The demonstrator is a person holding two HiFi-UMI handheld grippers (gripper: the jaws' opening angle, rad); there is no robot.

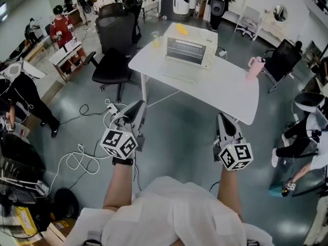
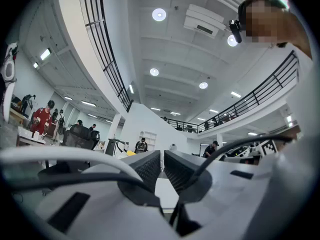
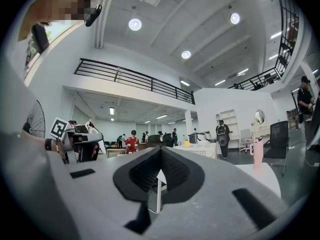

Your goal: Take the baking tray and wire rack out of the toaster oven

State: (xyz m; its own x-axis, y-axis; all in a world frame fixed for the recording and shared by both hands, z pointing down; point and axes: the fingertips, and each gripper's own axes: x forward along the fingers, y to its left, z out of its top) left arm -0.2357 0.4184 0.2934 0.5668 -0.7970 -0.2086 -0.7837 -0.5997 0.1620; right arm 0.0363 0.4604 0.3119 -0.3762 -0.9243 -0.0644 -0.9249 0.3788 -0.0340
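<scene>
The toaster oven (image 1: 190, 45) is cream-white, with something yellow (image 1: 182, 28) on top, and the table (image 1: 225, 91) under it is plain white. There's a pink cup (image 1: 254, 67), a black office chair (image 1: 114, 50) and a dull grey-green floor (image 1: 179, 137). The left gripper (image 1: 139, 105) and right gripper (image 1: 224, 119) are pale grey with black textured pads (image 2: 149, 168). Their cubes carry black-and-white square markers.
</scene>
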